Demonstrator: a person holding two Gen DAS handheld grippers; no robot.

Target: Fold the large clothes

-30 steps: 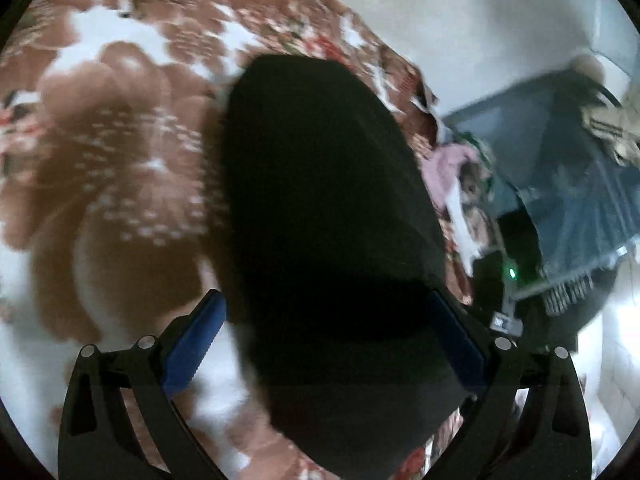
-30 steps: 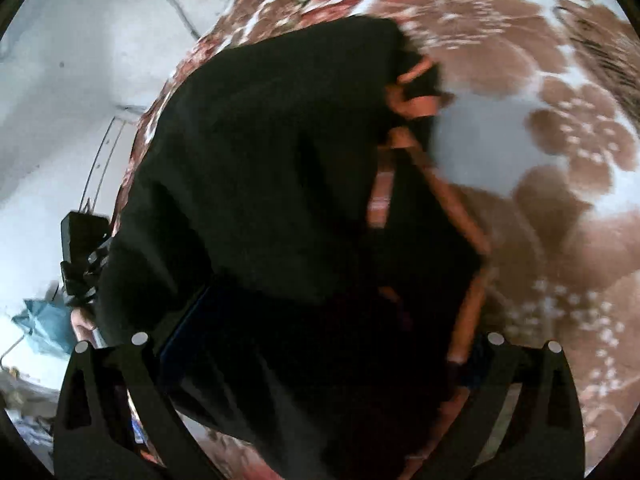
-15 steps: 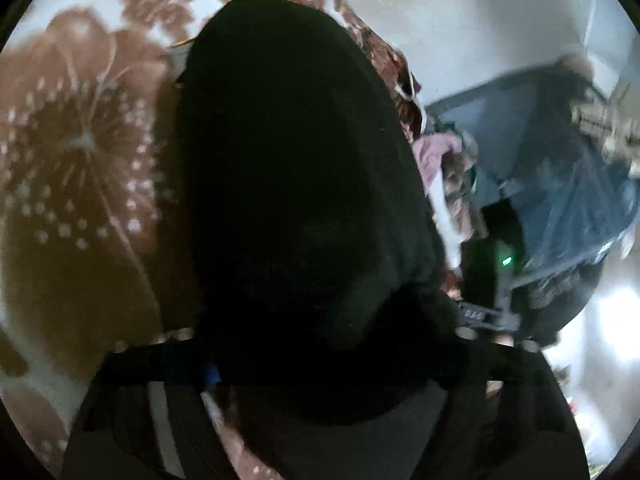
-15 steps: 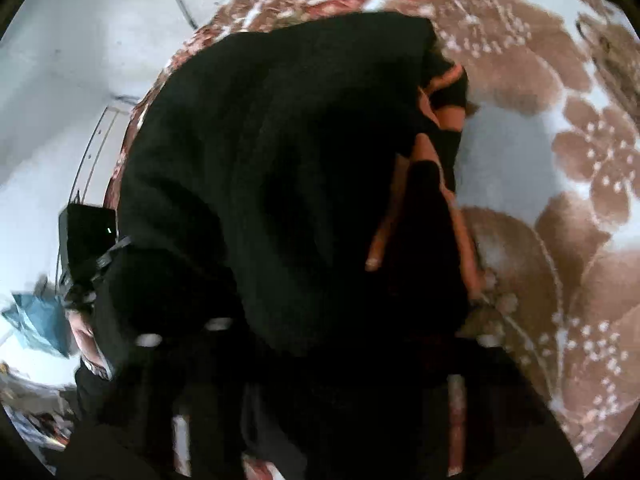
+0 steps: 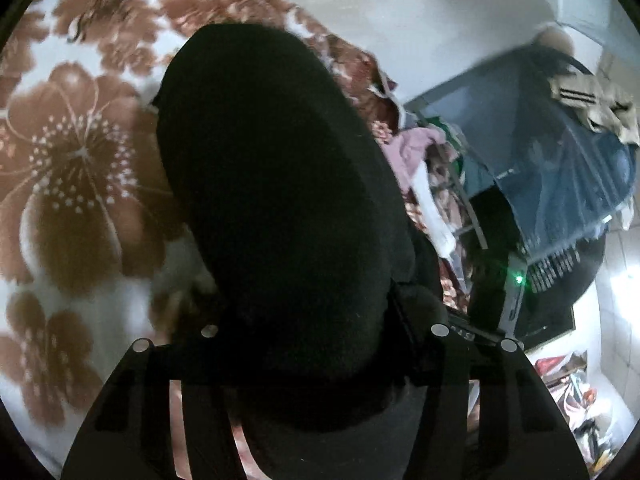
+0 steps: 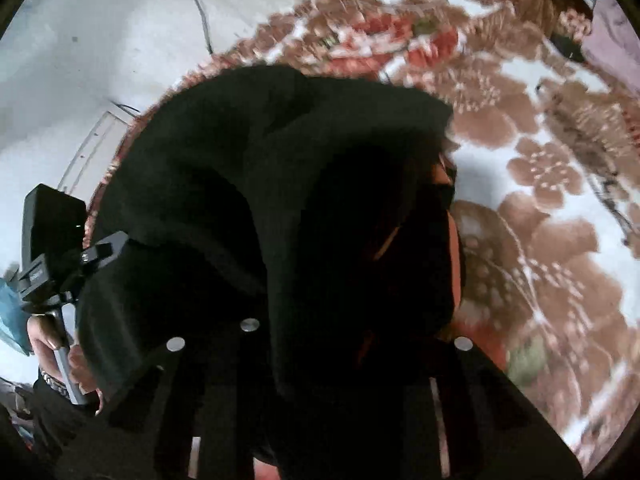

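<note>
A large black garment (image 5: 272,180) lies on a brown-and-white floral blanket (image 5: 72,160). Its near edge is bunched and raised between the jaws of my left gripper (image 5: 316,320), which are closing on the cloth; the pads are buried in it. In the right wrist view the same black garment (image 6: 260,160), with an orange stripe (image 6: 456,248) along its right side, folds up over my right gripper (image 6: 352,332). Those jaws are closing too, with cloth pinched between them. The left gripper's body (image 6: 52,248) shows at the far left, held by a hand (image 6: 48,340).
The blanket (image 6: 540,240) spreads to the right of the garment. A pile of pink and mixed clothes (image 5: 416,148) and a blue-covered stand (image 5: 560,160) sit beyond the bed's edge. A white wall (image 6: 100,40) with a cable (image 6: 200,12) borders the left.
Both grippers went from wide open around the garment's edge to closed on it. Both have risen, pulling the near edge up off the blanket.
</note>
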